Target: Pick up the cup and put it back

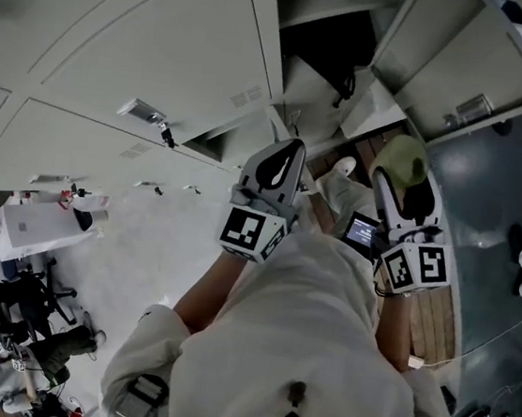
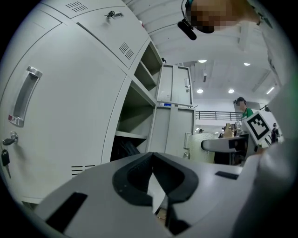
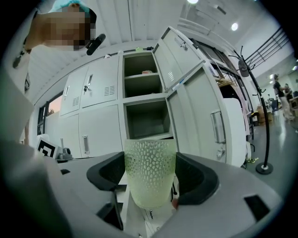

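A person stands facing a bank of pale grey lockers (image 3: pixel 100 107), holding a two-jaw gripper in each hand at chest height.

The right gripper (image 3: pixel 152 177) is closed on a pale green, dimpled, translucent cup (image 3: pixel 150 162). Its dark jaw pads press the cup's two sides. The cup stands upright in the grip, rim up, long axis vertical. From the head view it shows as a green shape (image 1: pixel 401 159) at the tip of that gripper.

The left gripper (image 2: pixel 153 179) is empty, its jaws brought together with nothing between them. It sits beside the right one, pointing at the locker fronts.

Straight ahead of the cup, just above its rim in the right gripper view, is an open locker compartment (image 3: pixel 144 120) with its door (image 3: pixel 198 109) swung out to the right. A second open compartment (image 3: pixel 141 69) sits directly above it. The wide-angle lens makes the gap hard to judge, but the cup appears well short of the shelf. Putting it back would likely mean carrying it forward and slightly up, the right hand being the one placed for it.
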`<state>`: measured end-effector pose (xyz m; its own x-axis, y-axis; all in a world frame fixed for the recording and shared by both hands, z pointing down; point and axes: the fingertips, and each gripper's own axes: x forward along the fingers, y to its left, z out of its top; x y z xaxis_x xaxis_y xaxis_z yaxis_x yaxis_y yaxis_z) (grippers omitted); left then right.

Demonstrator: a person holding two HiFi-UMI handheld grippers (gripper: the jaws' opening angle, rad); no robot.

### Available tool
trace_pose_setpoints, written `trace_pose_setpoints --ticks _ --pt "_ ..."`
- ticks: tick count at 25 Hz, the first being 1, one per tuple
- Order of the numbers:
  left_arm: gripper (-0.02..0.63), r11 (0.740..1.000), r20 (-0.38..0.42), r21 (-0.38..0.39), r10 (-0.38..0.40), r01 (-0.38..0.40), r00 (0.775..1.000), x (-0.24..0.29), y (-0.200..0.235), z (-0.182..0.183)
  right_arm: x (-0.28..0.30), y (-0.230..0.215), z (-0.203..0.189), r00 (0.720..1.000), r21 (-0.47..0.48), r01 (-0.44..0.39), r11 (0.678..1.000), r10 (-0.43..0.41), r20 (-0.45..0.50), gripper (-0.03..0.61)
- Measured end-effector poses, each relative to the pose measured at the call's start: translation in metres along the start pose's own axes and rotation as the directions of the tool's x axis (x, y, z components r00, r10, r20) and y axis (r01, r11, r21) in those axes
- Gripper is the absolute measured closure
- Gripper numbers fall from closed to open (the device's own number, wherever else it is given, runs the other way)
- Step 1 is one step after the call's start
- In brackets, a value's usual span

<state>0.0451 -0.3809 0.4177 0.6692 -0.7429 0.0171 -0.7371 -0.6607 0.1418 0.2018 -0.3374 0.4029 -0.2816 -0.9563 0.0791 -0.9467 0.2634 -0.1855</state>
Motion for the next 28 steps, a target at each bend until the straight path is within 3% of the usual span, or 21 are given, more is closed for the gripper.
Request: trace_pose_setpoints --ticks 7,13,28 --pt "0.606 0.997 0.034 -0.051 -0.056 0.057 0.998 0.007 -0.014 0.005 -0.019 -0.003 -0.011 0.999 -0.012 0.032 0.999 -0.032 -0.027 0.238" --pt "0.606 0.997 0.043 -0.020 -0.076 0.077 0.996 0.004 -0.025 0.011 -0.018 -0.002 -0.007 1.000 -0.012 0.026 1.000 -0.026 -0.009 0.238" --pt "0.604 0.999 0.090 -0.009 0.031 -0.031 0.995 -0.005 -0.011 0.032 0.014 0.012 -0.001 0.994 -0.002 -0.112 0.994 0.112 -0.017 0.238"
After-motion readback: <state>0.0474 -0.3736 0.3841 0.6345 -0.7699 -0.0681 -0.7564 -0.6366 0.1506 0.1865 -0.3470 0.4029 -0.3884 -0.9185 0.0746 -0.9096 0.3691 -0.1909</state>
